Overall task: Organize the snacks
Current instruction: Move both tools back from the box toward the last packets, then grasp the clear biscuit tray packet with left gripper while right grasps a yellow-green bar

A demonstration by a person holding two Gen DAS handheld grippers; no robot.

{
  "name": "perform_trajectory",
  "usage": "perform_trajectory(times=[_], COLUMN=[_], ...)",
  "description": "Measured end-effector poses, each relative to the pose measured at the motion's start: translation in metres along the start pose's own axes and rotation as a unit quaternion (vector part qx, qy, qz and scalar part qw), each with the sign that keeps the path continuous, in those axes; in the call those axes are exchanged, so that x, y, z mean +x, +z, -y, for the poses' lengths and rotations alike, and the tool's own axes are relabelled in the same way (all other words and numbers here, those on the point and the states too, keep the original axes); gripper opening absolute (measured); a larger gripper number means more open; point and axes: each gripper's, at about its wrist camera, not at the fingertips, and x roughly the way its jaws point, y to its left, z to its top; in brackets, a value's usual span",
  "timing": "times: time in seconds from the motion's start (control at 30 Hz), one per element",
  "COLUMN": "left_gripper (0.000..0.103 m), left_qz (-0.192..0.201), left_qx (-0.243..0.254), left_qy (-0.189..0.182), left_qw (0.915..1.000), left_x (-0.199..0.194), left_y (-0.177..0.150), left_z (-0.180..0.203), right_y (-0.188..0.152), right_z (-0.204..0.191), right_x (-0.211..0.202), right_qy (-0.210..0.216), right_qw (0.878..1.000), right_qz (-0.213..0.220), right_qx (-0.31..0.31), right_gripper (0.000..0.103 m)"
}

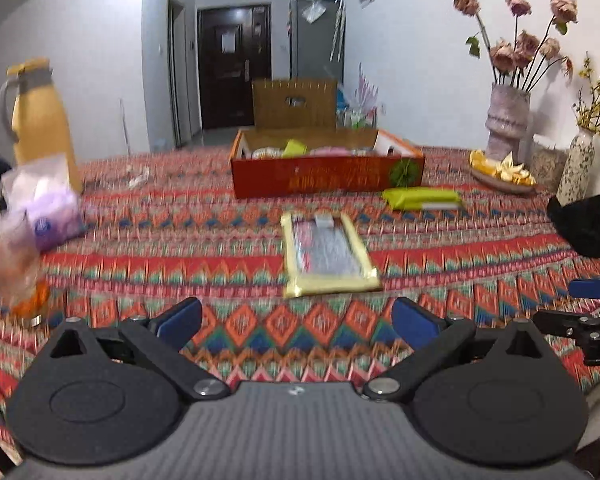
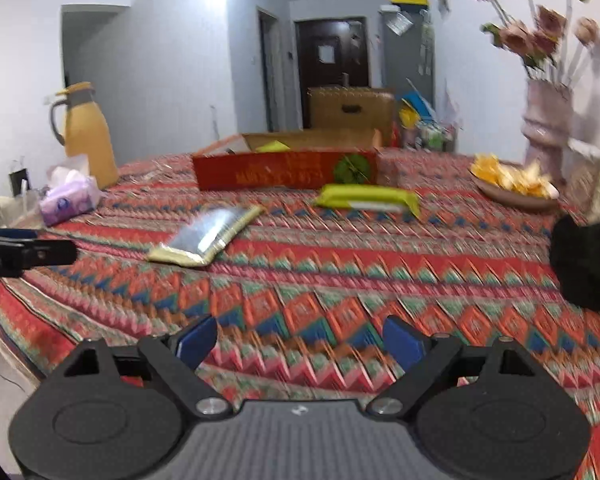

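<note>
Both grippers held wide open above the patterned tablecloth; nothing is gripped.

The left gripper is pointed at a yellow-edged silver snack packet lying flat just ahead. A green snack packet is seen just in front of the red box, where more snacks are held. The right gripper is spread over bare cloth.

Bare tablecloth ahead; yellow packet, red box beyond.
</note>
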Motion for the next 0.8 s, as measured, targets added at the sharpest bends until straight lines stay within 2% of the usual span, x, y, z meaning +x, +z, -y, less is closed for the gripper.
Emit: perform_trajectory(times=[0.2,0.4,0.63,0.8], left_gripper=[0.103,0.103,0.103,0.103], left_qz=[-0.014,-0.032,-0.059,-0.066], left_qx=[-0.009,-0.021,-0.014,0.006], left_qy=[0.009,-0.004,-0.007,-0.027], left_qw=[0.9998,0.9993,0.9981,0.9974], left_x=[-0.005,0.004,0.038,0.081], left_y=[-0.006,-0.008,0.002,0.021], left_z=[-0.001,0.002,0.009,0.021], right_y=[-0.016,-0.016,-0.007,0.014], right_z=[0.005,0.005,0.015,0.027], right_x=[-0.013,-0.010,0.020,0.045], right_qy=[-0.001,0.000,-0.004,-0.012], right_qw=[1.000,1.000,1.000,1.000], right_qz=[-0.002,-0.006,-0.020,-0.025], right_qx=[0.006,0.001,0.001,-0.012], right_gripper=[0.090,0.090,0.090,0.090])
